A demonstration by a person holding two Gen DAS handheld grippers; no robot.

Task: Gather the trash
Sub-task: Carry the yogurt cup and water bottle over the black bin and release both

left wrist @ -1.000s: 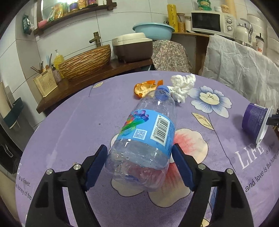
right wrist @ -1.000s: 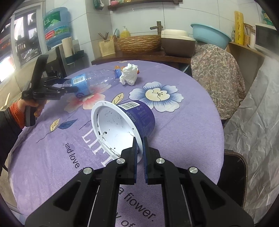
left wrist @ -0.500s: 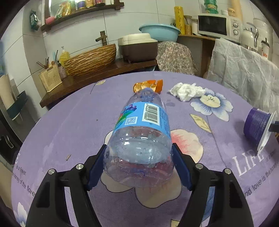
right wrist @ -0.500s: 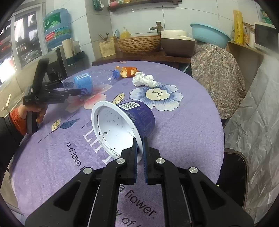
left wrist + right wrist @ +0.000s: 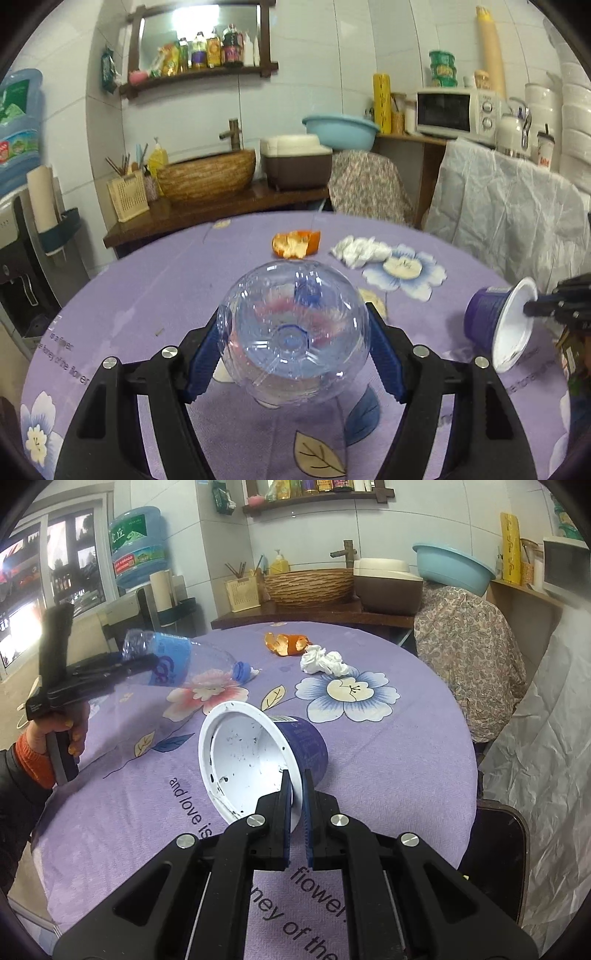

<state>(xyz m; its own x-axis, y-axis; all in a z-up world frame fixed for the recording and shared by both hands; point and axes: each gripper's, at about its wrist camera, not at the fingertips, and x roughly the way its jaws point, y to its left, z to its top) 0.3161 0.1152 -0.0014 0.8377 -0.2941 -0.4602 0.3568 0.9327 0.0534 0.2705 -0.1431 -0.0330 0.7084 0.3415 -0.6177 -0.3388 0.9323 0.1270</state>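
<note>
My left gripper point(image 5: 295, 347) is shut on an empty clear plastic bottle point(image 5: 293, 334) with a blue label, held above the purple table, cap end tilted down and away. The right wrist view shows that bottle point(image 5: 181, 661) in the left gripper point(image 5: 129, 664) at the table's left side. My right gripper point(image 5: 297, 782) is shut on the rim of a purple cup with a white inside point(image 5: 255, 757), lifted on its side; the left wrist view shows the cup point(image 5: 498, 323) at the right. An orange peel point(image 5: 295, 243) and a crumpled white tissue point(image 5: 360, 251) lie on the far side of the table.
The round table has a purple flowered cloth point(image 5: 388, 746). A wooden counter point(image 5: 207, 218) with a woven basin point(image 5: 207, 177) stands behind it. A chair with floral fabric point(image 5: 469, 642) and a plastic-covered object point(image 5: 506, 210) are at the far right. A water dispenser point(image 5: 136, 550) stands left.
My left gripper has lifted the bottle off the table and tilted it so its base faces the camera. The tissue now lies flatter. The right gripper still holds the cup.
</note>
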